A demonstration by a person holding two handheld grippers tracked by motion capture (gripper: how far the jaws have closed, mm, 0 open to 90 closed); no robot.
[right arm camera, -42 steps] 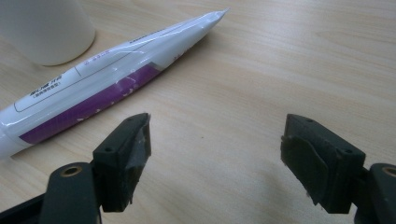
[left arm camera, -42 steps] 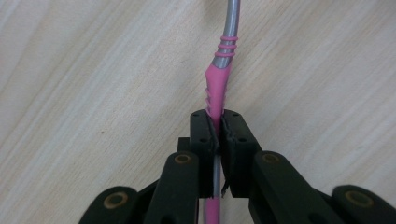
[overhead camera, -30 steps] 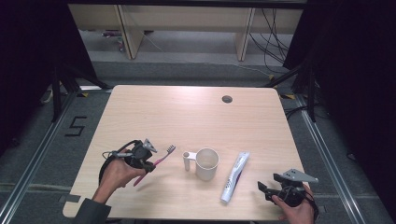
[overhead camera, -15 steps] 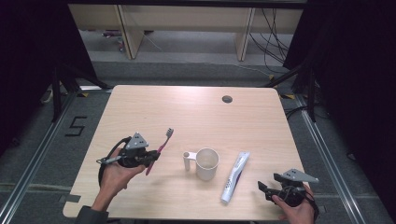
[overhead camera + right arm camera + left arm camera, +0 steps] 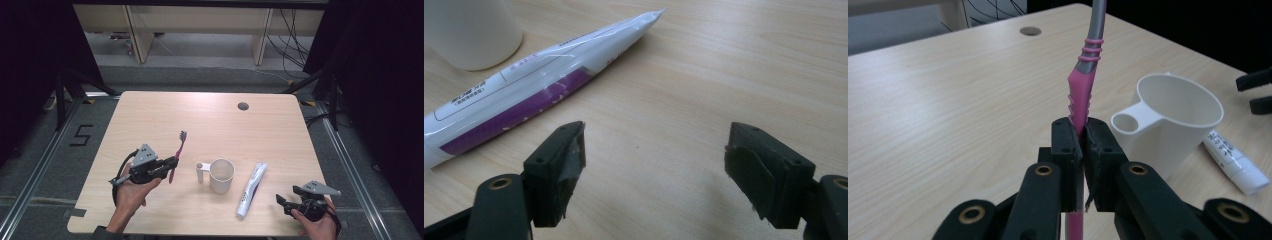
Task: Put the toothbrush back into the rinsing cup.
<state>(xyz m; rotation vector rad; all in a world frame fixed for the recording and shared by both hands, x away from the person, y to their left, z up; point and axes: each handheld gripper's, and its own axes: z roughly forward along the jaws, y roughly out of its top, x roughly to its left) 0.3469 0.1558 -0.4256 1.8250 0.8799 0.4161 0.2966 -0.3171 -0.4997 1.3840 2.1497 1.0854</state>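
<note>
The left gripper (image 5: 172, 163) has its jaws pinched tight on the pink handle of the toothbrush (image 5: 177, 152), gripping it low on the handle; the shaft runs up and away from the pads, with the bristle head at the far end, over the table's middle left. In the left gripper view the handle (image 5: 1081, 95) stands between the two pads (image 5: 1066, 145), the white cup (image 5: 1173, 120) just to its right.

The light wooden table (image 5: 210, 115) has a round cable hole (image 5: 243, 106) near its far edge; grey floor and dark curtains lie around it.

The left hand (image 5: 131, 192) holds its gripper roughly level, pointing right. The right gripper (image 5: 281, 201), jaws spread wide and empty, sits at the near right corner, near the toothpaste tube (image 5: 251, 188).
</note>
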